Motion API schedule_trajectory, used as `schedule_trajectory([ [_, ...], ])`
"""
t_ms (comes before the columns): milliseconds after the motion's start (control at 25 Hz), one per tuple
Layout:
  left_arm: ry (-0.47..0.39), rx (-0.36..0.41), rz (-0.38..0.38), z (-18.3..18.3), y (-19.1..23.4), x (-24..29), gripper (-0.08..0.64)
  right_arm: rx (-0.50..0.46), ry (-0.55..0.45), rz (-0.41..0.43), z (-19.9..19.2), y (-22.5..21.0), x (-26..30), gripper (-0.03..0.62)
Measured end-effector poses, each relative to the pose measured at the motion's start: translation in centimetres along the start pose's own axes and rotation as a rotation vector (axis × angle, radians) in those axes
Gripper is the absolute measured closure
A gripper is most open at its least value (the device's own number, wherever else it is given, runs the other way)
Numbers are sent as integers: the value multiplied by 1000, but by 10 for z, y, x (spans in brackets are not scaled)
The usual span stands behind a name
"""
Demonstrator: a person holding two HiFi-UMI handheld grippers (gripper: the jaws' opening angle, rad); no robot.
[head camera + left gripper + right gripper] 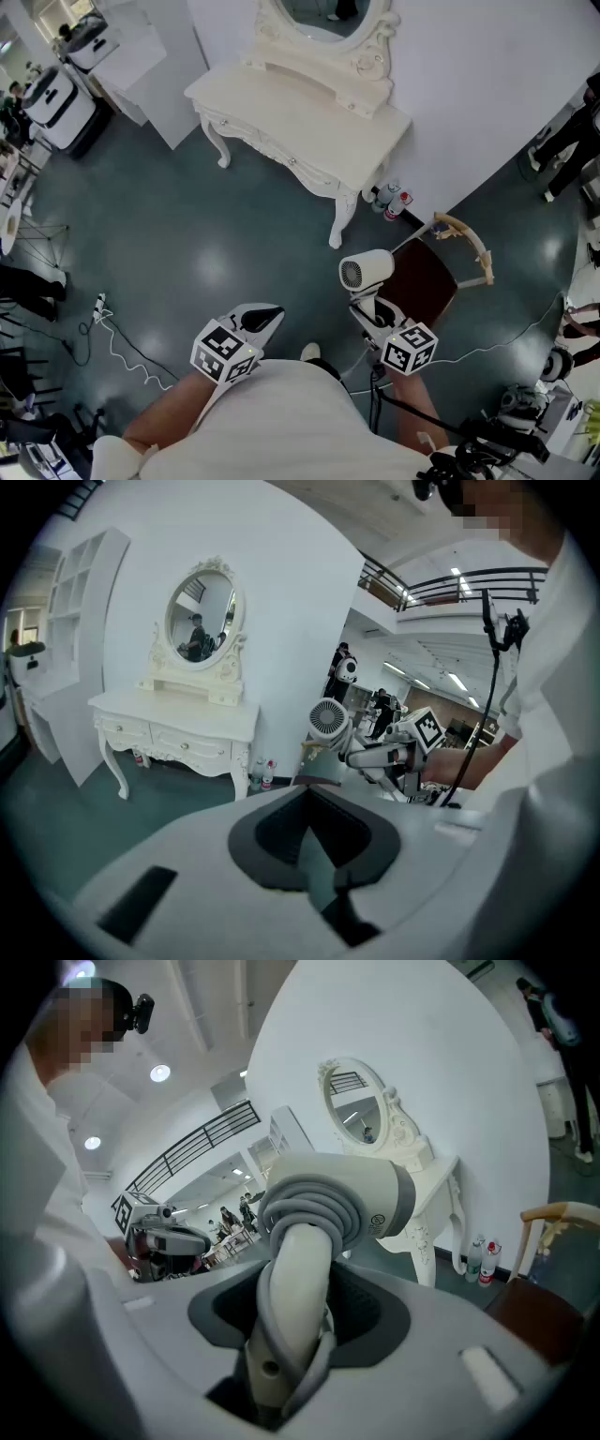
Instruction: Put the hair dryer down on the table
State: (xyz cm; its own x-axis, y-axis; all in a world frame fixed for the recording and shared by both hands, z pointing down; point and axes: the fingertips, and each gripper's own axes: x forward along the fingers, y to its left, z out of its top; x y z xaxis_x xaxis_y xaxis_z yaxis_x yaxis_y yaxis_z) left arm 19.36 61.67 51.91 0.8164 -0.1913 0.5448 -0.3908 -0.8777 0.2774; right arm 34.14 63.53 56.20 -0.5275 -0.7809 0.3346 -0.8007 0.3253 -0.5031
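Head view puts the hair dryer (366, 270) up in the air beside a wooden chair (427, 277), well apart from the table (309, 122), with its handle clamped in the right gripper (367, 311). Only the right gripper view shows the grey cord (309, 1208) coiled round that handle, the jaws pressing on both. The left gripper (261, 319) hangs off to the side, and in its own view the jaws are pulled together on nothing. That view also catches the dryer's round rear grille. The room has a shiny dark teal floor (187, 244), white walls, an ornate cream dressing table with an oval mirror (202, 611), and bottles (394, 199) by its leg. The dryer is cream with a grey band.
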Motion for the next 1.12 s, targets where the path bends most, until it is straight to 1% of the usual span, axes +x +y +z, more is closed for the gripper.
schedule_trajectory([
  [120, -36, 0, 5, 1, -7, -21, 561, -11, 3, -11, -3, 20, 0, 405],
  [240, -79, -14, 27, -5, -3, -52, 561, -33, 16, -6, -4, 42, 10, 405],
  [320, -99, -34, 55, -16, 8, -75, 561, -59, 33, 2, -6, 58, 23, 405],
  [440, -116, -90, 94, -39, 24, -109, 561, -83, 57, 20, -10, 88, 41, 405],
  [600, -152, -117, 127, -59, 44, -153, 561, -89, 81, 39, -12, 129, 68, 405],
  [760, -198, -142, 142, -77, 64, -197, 561, -81, 102, 39, -19, 165, 97, 405],
  [840, -214, -151, 145, -88, 77, -220, 561, -101, 111, 32, -20, 183, 114, 405],
  [920, -225, -167, 150, -101, 91, -242, 561, -125, 124, 20, -21, 199, 133, 405],
  [1120, -234, -204, 171, -132, 125, -291, 561, -143, 136, 5, -26, 240, 180, 405],
])
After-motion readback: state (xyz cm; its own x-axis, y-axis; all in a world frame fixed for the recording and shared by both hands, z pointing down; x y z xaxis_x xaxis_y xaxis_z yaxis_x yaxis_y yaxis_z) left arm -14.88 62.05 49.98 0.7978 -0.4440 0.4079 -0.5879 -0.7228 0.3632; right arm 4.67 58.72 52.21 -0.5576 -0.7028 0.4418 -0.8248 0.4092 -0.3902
